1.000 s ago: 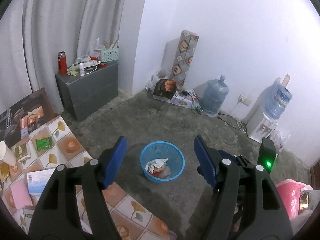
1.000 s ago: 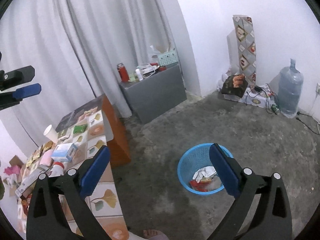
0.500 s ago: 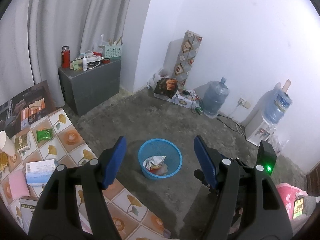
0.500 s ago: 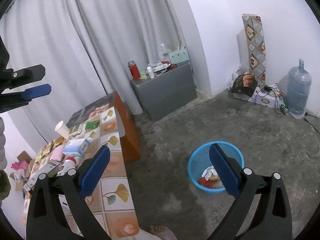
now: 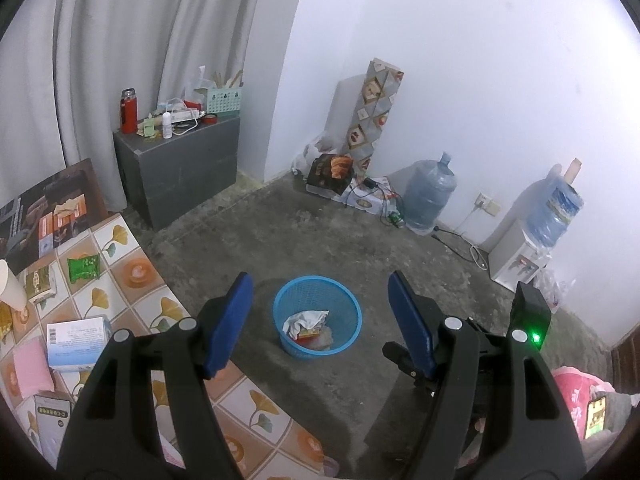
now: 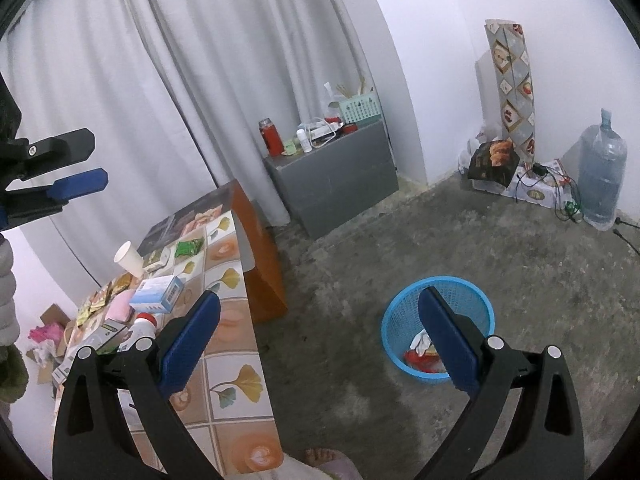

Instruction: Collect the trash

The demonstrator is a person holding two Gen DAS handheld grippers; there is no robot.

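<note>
Blue basket on the concrete floor now sits lower in the left wrist view than a second ago, its crumpled trash partly hidden below the rim. Both the left gripper and right gripper stand apart, empty. Table litter at nine o'clock is too small to identify.

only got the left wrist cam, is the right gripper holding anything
Observer: no, the right gripper has its jaws open, nothing between them.
Operator: any trash hidden from me
Observer: a white bottle with a red cap sits beside the blue-and-white box.
Operator: what else
Observer: a cardboard box, something pink by it, sits on the floor left of the table.
</note>
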